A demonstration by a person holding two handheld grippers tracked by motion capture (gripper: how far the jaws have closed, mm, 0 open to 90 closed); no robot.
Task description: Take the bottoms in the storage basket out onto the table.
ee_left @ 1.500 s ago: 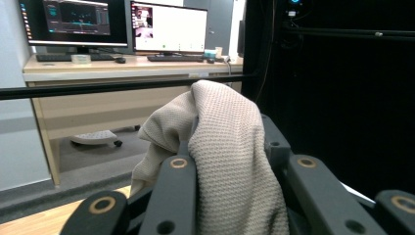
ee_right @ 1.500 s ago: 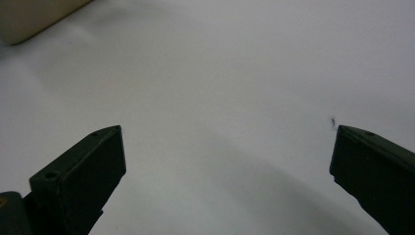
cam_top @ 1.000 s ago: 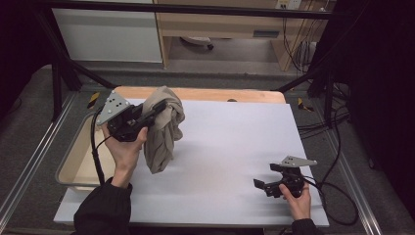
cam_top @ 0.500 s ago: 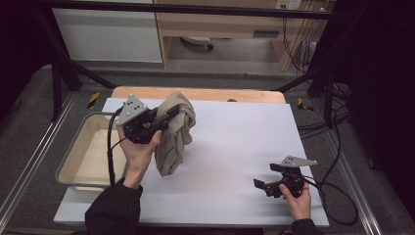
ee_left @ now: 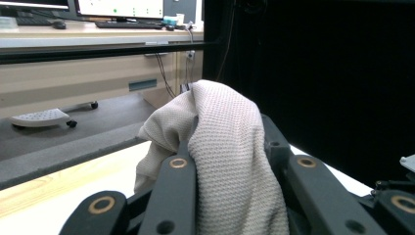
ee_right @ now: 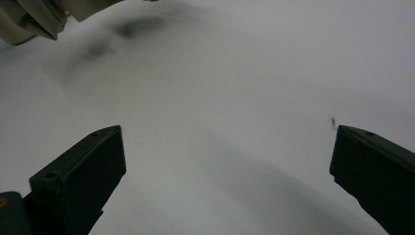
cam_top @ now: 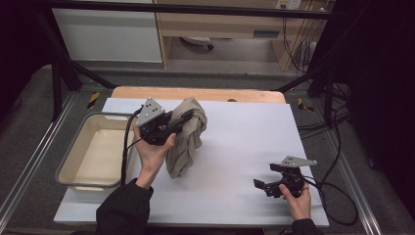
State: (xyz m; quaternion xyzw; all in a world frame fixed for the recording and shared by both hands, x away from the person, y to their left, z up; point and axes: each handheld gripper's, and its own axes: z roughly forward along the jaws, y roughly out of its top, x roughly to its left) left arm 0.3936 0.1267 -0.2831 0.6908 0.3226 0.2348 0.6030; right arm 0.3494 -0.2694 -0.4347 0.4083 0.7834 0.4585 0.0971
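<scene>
Left gripper point(cam_top: 188, 116) clamped on beige knit cloth point(cam_top: 188, 137), hanging over white table point(cam_top: 235, 147). Right gripper point(cam_top: 262, 185) jaws apart, empty.

Two handheld black two-jaw grippers are in the scene: the left gripper point(cam_top: 188, 116) left of centre and the right gripper point(cam_top: 261, 184) near the right edge, each topped by one grey three-cornered plate and each trailing one black cable. Two hands hold them, one apiece. There is one beige knitted cloth point(cam_top: 187, 137), hanging at the left gripper. One shallow cream rectangular plastic tray point(cam_top: 68, 159) sits at the left. One white sheet-covered table top point(cam_top: 244, 147) bears these things, with one strip of light wood point(cam_top: 195, 93) along its far edge. Two yellow-and-black striped markers lie on the grey floor, one far left point(cam_top: 93, 99) and one far right point(cam_top: 302, 104).
</scene>
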